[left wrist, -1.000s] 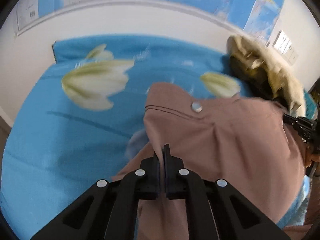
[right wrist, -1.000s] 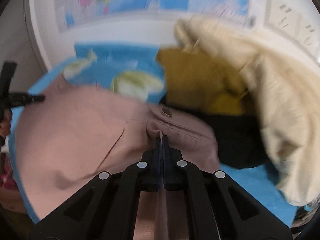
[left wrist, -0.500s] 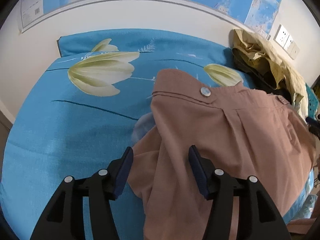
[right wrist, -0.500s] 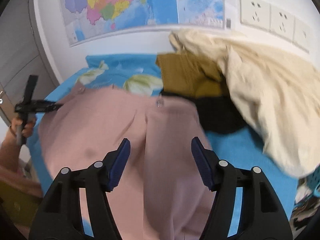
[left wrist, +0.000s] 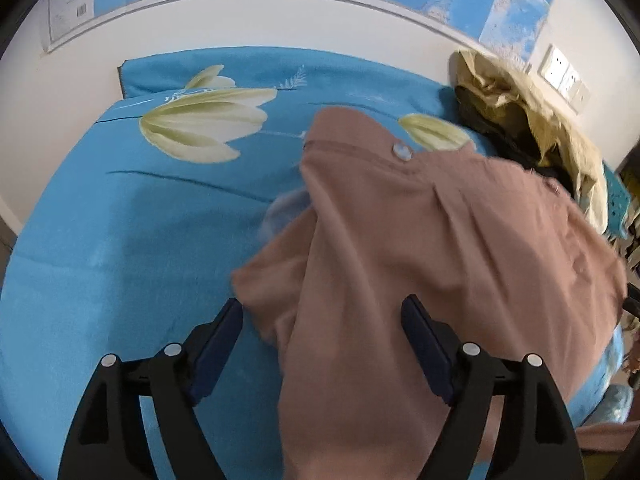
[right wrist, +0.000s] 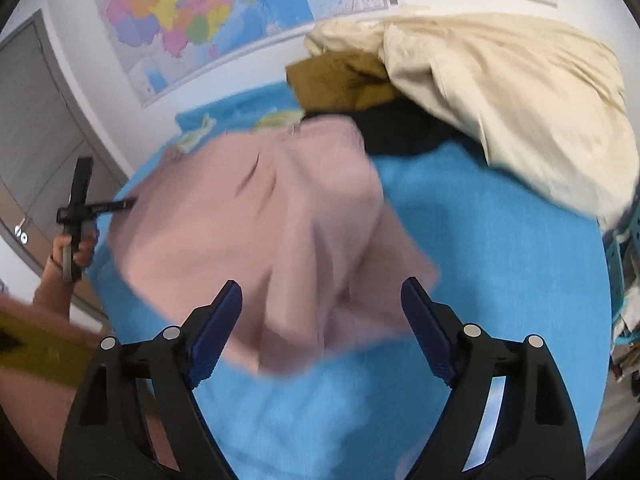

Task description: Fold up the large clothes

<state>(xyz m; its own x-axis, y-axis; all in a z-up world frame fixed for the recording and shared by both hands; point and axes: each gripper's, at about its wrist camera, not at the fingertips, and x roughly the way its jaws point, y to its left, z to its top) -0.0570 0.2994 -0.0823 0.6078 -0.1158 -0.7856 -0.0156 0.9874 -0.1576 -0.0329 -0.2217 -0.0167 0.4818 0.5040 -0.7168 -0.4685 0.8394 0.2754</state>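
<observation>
Pink trousers lie loose on the blue sheet, left gripper and right gripper both opening wide and gripping nothing, clothes pile at 1 o'clock.

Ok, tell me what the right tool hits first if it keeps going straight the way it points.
Most likely the pink garment: the right tool points down at it, jaws opening, cloth below the fingertips but not pinched. Depth is blurred, so the blue bedsheet beside it could come first.
</observation>
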